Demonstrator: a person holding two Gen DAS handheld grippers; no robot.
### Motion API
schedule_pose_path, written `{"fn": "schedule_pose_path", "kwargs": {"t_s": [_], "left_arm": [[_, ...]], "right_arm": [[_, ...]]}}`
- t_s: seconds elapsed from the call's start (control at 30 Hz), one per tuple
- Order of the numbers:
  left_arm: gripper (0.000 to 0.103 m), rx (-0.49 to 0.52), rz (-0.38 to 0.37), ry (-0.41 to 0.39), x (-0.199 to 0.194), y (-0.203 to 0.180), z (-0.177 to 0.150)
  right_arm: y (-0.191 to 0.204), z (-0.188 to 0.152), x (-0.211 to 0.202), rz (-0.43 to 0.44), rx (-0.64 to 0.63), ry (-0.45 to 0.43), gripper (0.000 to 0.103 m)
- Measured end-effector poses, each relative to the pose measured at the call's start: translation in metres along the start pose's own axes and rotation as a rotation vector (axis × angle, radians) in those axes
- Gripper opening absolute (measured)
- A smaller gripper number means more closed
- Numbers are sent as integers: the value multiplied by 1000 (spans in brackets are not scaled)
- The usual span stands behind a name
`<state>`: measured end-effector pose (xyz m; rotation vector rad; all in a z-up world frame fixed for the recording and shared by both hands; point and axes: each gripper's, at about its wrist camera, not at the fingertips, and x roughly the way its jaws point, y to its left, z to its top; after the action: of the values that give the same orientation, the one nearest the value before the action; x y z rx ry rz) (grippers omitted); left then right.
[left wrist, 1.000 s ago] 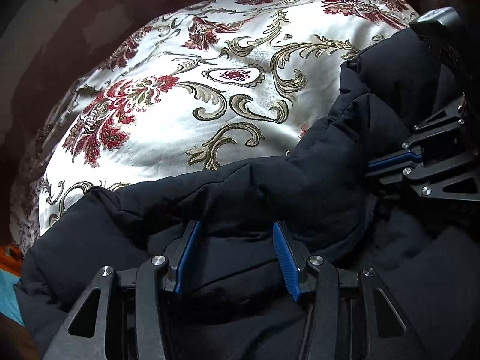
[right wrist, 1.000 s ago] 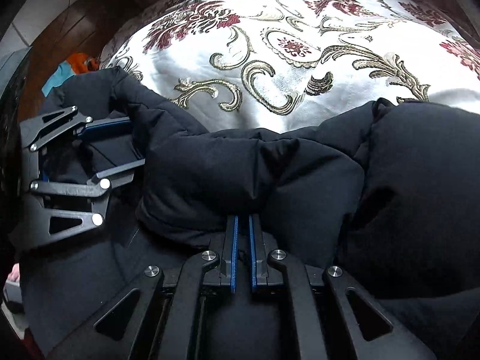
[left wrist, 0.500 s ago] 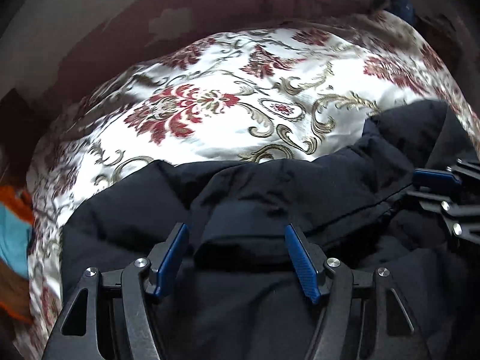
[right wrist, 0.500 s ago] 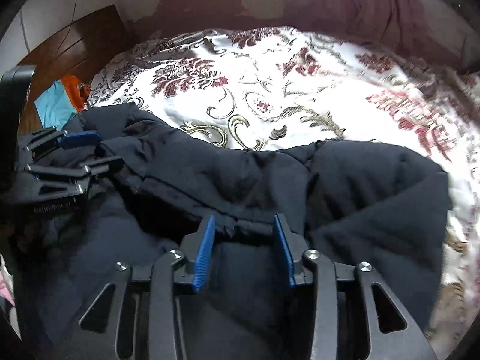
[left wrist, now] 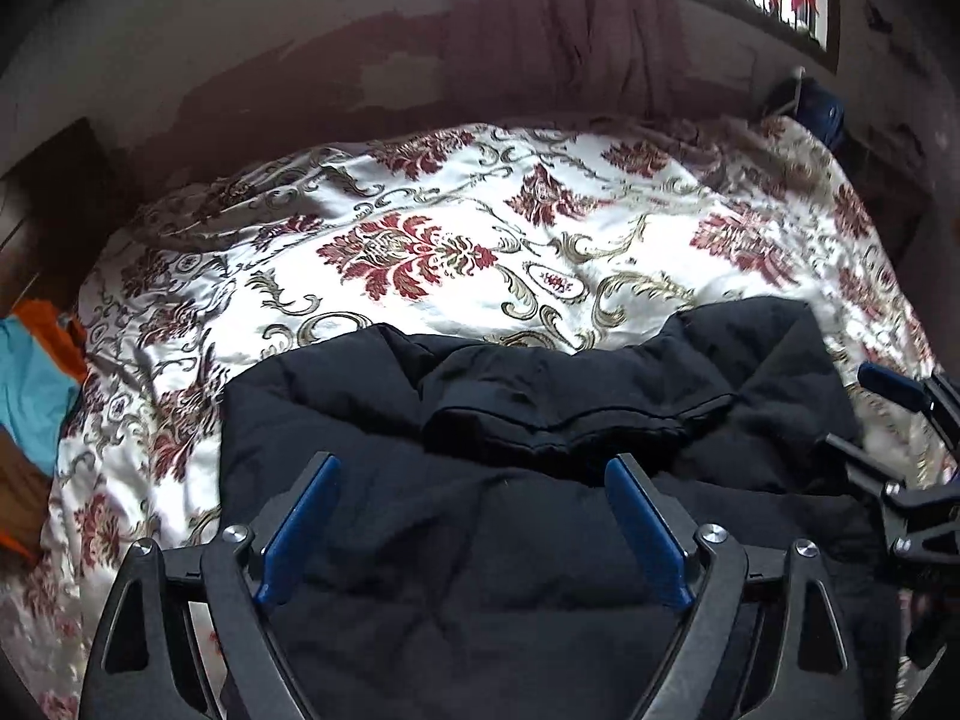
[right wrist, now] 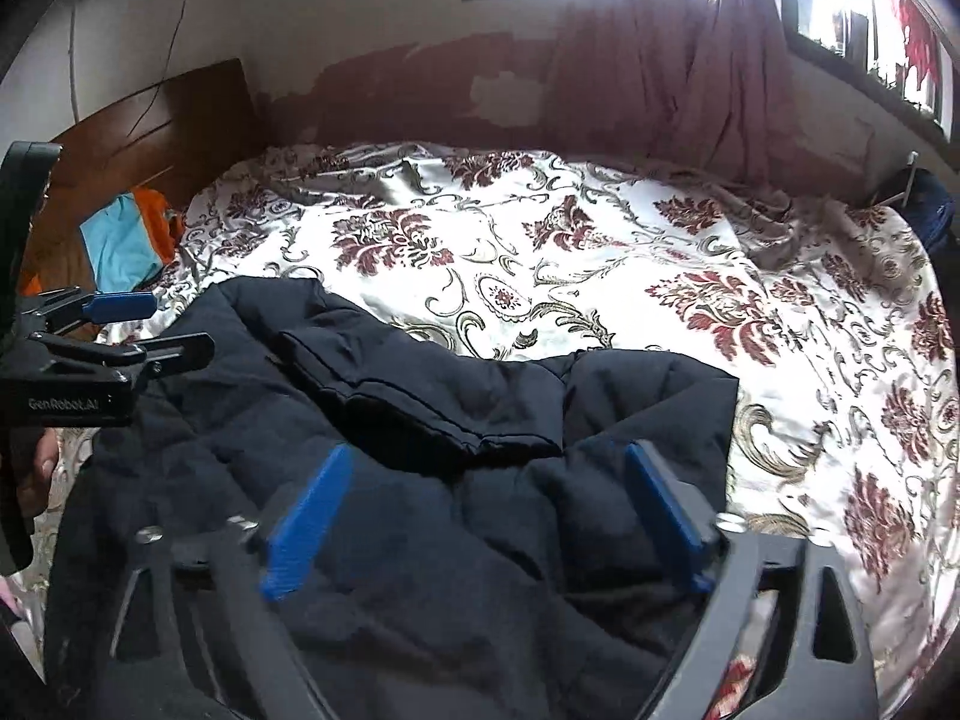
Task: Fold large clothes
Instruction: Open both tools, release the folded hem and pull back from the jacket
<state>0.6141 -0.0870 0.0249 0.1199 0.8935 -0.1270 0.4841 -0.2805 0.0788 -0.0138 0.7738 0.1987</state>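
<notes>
left wrist: left gripper opening wide, empty, lifted above black jacket it pinched a second ago | right wrist: right gripper opening wide, empty, above jacket lying on floral bedspread | fold laid, released

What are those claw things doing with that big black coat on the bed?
A person holds a claw in each hand and is folding a puffy black coat on the flowery bedspread. Part of the coat is folded over on top. The left claw and the right claw are both opening wide above the coat, and neither is pinching any cloth. Some blue and orange clothes lie by the wooden headboard.
</notes>
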Motion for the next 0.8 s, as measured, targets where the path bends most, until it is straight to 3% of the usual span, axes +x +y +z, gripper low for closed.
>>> {"fn": "schedule_pose_path", "kwargs": {"t_s": [0.13,0.27,0.63,0.8], "left_arm": [[92,-29,-38,-16,-32,2,-4],[100,-63,-50,-54,-61,4,-14],[102,-65,-71,-139,-128,3,-49],[102,-97,-69,-213,-158,5,-67]], "right_arm": [[3,-5,-26,-29,13,-39,100],[5,-12,-48,-42,45,-72,101],[24,-29,-119,-29,47,-153,101],[33,-38,-143,-19,43,-180,101]]}}
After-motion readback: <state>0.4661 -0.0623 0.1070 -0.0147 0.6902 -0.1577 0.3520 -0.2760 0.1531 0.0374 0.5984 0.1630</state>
